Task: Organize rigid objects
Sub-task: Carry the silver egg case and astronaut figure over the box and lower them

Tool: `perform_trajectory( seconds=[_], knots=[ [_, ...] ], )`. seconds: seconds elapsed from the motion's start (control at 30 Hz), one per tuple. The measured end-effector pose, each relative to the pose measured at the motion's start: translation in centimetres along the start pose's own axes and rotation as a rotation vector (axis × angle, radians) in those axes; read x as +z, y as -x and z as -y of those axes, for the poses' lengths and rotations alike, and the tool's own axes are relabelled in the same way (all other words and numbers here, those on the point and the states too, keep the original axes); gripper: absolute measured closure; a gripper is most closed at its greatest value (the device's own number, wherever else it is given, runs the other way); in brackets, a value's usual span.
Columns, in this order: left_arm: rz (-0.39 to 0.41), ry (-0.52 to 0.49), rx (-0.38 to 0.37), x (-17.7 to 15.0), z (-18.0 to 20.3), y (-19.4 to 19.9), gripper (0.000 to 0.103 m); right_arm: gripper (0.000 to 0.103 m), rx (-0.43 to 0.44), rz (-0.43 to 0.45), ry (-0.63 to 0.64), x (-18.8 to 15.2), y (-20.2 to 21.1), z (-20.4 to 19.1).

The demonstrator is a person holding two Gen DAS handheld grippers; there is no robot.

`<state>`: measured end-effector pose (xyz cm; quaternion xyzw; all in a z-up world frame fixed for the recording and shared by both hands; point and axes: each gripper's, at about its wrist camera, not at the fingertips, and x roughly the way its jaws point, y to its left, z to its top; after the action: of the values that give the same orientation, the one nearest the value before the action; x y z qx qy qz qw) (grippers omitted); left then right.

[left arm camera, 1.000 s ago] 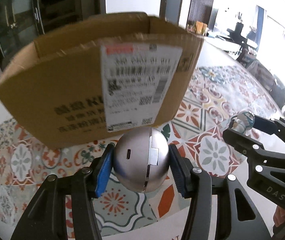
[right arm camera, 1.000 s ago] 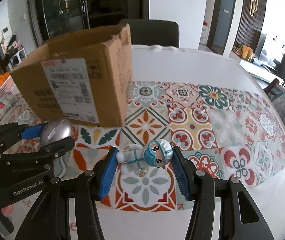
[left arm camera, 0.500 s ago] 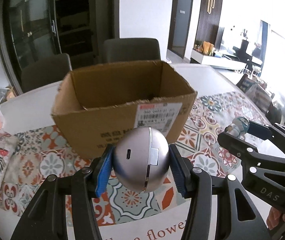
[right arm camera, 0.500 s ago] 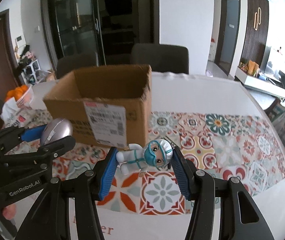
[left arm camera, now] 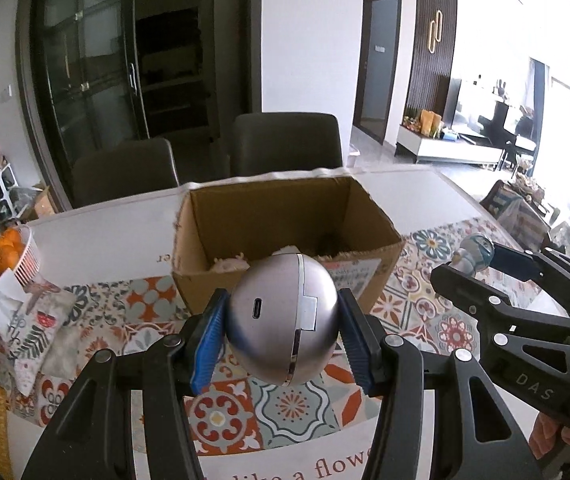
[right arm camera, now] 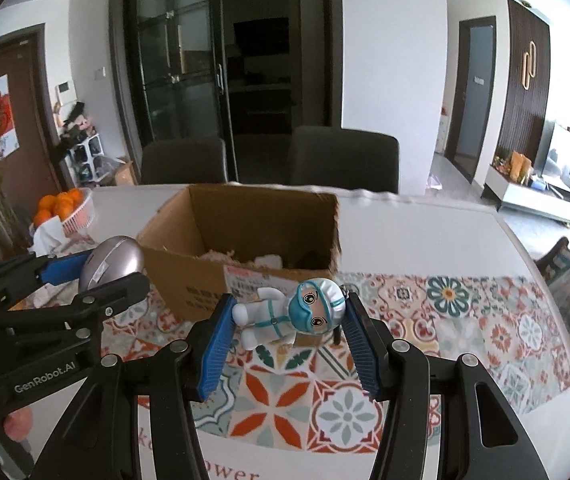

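Left wrist view: the left gripper [left arm camera: 281,334] has its blue fingers [left arm camera: 209,340] closed on a silver ball [left arm camera: 281,324], held above the table [left arm camera: 105,236] in front of the open box [left arm camera: 285,236]. The right gripper [right arm camera: 287,334] clamps a figurine [right arm camera: 289,316], also raised before the box.

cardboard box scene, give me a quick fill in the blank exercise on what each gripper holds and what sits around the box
The left gripper is shut on a silver ____.
The right gripper is shut on a toy figure wearing a ____ hood.
The cardboard box has its top ____.
The white basket holds ____.

Missing words: ball; white; open; oranges
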<state>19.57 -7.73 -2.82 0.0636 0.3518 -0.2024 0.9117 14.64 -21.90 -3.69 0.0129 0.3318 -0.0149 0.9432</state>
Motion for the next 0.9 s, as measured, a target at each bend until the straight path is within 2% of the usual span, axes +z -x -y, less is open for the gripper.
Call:
perform_trajectory(
  seconds=[0.43, 0.9],
  knots=[
    [0.028, 0.006, 0.035, 4.2, -1.5, 0.8, 0.050, 0.049, 0.044, 0.052, 0.003, 4.1, -0.3, -0.8],
    [0.013, 0.044, 0.046, 7.8, -3.6, -2.3, 0.050, 0.049, 0.062, 0.059, 0.032, 8.7, -3.4, -1.4]
  ],
)
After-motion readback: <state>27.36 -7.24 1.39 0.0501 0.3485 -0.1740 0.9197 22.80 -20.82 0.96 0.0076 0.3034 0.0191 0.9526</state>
